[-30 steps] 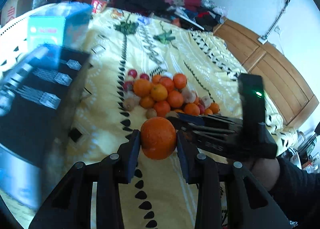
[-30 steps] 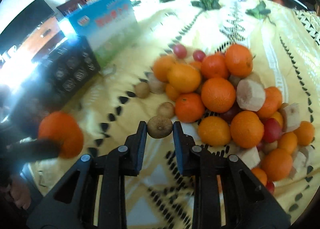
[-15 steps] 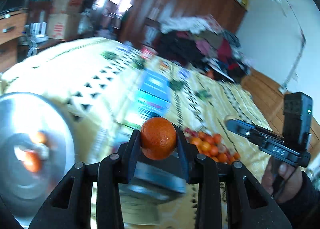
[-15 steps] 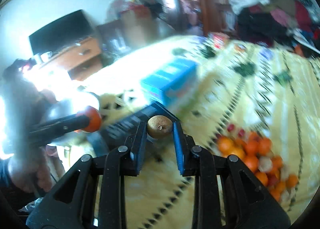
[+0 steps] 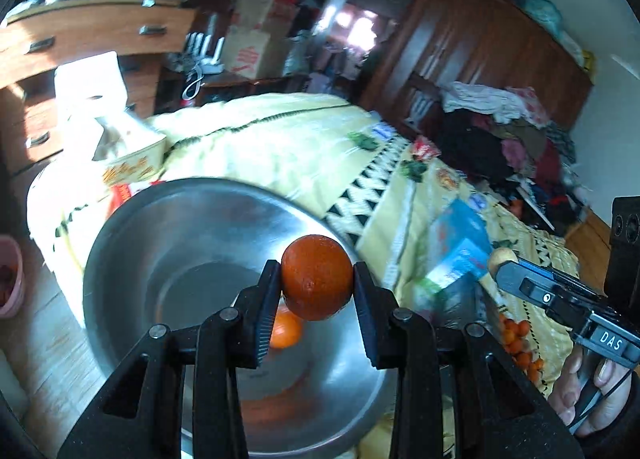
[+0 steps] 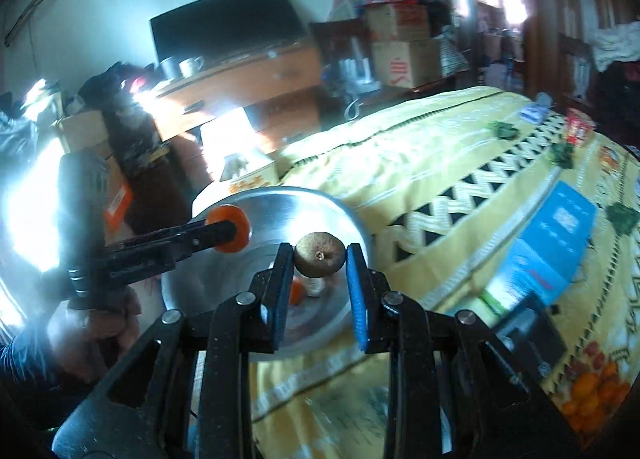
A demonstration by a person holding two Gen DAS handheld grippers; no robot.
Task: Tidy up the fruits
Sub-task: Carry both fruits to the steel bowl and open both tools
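Closest to you, your left gripper [image 5: 317, 283] is pinching an orange [image 5: 317, 275] across its middle, just above the steel basin [image 5: 168, 227]. Expect it to be fairly heavy for its size and firm, with a skin that gives slightly. The pads sit on the widest part, which looks like the safest hold; a bite nearer the top or bottom could let it squirt out.

Your right gripper [image 6: 319, 262] is clamped on a small brown fruit [image 6: 319, 259], perhaps a kiwi, near the basin's [image 6: 344, 215] rim. It is probably light and soft enough to bruise, so don't squeeze harder.

Inside the basin, one orange fruit [image 5: 285, 330] shows partly behind the left fingers [image 5: 264, 311]; from the right wrist view a pale piece lies beside it, too blurred to name.

Farther off, the basin stands on the yellow bedspread [image 6: 440, 147], and the pile of remaining fruit [image 6: 592, 391] lies at the edge of the picture, cut off and too small to count. A blue box [image 6: 548, 243] lies between.
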